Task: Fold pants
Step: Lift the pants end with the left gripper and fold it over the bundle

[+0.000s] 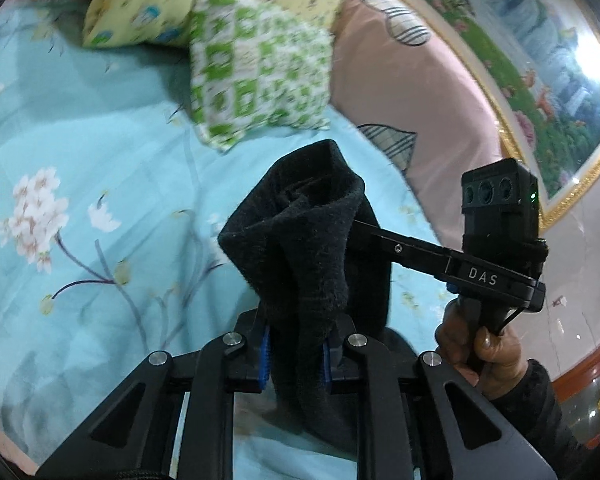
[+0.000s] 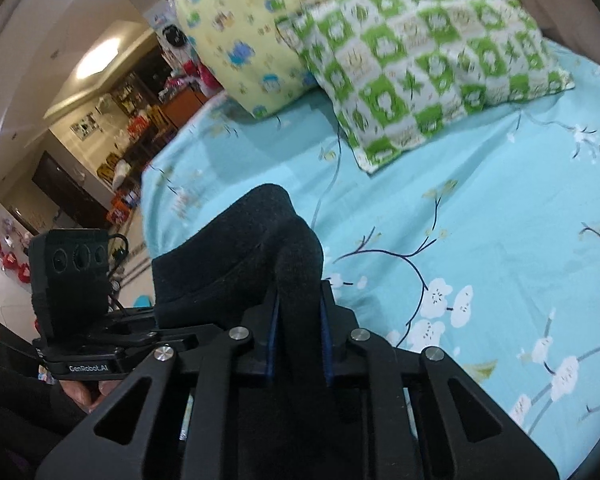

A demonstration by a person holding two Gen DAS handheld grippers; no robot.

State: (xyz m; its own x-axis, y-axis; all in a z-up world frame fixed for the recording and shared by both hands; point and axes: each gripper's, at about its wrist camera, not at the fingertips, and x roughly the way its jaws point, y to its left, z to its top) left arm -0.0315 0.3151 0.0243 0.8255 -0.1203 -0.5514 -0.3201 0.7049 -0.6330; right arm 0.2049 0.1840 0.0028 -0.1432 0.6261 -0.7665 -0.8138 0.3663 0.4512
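Jaws of the left gripper pinch a bunched fold of the black pants, held up over the bed, the right gripper gripping the same cloth alongside. From the right wrist, its jaws likewise clamp the dark fabric before the green pillow. Folding looks barely started; no neat fold shows.

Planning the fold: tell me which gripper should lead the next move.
Probably neither alone. The left gripper and right gripper are both shut on the black pants, raised off the bed sheet, so move them together.
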